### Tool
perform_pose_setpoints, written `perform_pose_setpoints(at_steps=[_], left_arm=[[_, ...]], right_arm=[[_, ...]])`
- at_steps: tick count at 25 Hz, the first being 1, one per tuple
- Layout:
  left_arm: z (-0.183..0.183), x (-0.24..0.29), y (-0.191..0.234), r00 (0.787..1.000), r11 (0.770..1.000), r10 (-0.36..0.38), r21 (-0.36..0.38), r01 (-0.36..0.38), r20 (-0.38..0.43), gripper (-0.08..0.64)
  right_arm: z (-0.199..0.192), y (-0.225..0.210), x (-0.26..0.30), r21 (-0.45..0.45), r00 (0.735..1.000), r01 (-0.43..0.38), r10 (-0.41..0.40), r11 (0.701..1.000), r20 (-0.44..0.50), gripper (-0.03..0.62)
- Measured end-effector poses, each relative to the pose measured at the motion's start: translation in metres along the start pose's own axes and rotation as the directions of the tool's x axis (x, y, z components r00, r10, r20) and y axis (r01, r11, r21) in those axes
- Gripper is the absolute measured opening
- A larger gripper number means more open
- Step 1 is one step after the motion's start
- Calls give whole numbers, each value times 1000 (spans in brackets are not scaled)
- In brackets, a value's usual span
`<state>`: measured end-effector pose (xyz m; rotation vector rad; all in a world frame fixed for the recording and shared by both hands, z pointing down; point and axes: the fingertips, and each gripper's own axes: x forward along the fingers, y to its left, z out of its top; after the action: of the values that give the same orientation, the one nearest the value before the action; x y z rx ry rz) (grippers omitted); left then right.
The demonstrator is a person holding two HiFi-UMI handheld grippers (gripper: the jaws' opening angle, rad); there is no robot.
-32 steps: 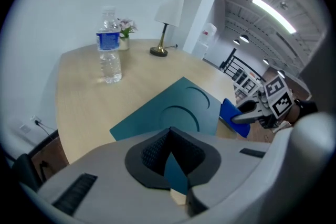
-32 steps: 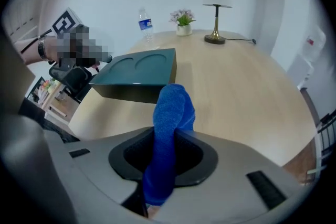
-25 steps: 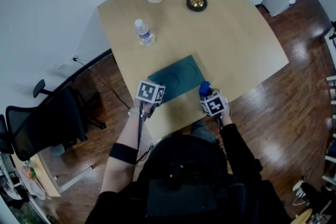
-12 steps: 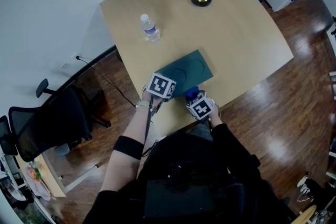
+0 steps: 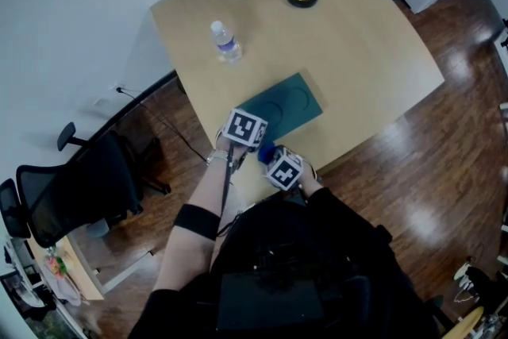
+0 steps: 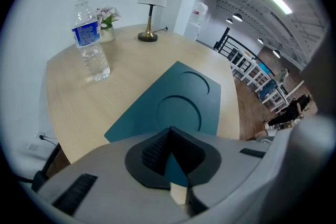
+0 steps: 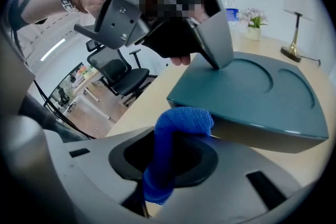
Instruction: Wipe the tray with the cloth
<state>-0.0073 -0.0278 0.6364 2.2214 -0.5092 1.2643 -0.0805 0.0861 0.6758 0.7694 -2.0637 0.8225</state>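
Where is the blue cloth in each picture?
Head view: blue cloth low centre, just below the green tray.
Left gripper view: not in it.
Right gripper view: cloth low centre, clamped between the jaws.
Shared landmark: the green tray shows in all three.

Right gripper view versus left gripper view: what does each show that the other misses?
Only the right gripper view: the blue cloth pinched in the right gripper jaws, the left gripper on the tray's corner, a black office chair. Only the left gripper view: a black railing down the room. Both: the teal tray, bottle, flowers, table.
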Motion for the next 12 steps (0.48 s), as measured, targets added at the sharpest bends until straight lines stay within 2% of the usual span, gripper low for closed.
perform_pose_setpoints(at_steps=[4,9,11,12], left_arm=[[0,0,1,1000,1000,7,-4,-7,-4,3],[3,0,0,1000,1000,5,-9,-5,1,3],[2,1,-1,1000,1000,-3,-17,3,6,3],[1,1,0,1000,1000,-1,-24,1,6,3]], right_arm=[[12,18,-3,-67,997,-62,64,996,37,100],[21,38,-20,-153,982,-154,168,976,82,100],[16,31,-34,-148,982,-155,169,977,86,100],[10,21,-42,-129,986,-133,145,983,83,100]])
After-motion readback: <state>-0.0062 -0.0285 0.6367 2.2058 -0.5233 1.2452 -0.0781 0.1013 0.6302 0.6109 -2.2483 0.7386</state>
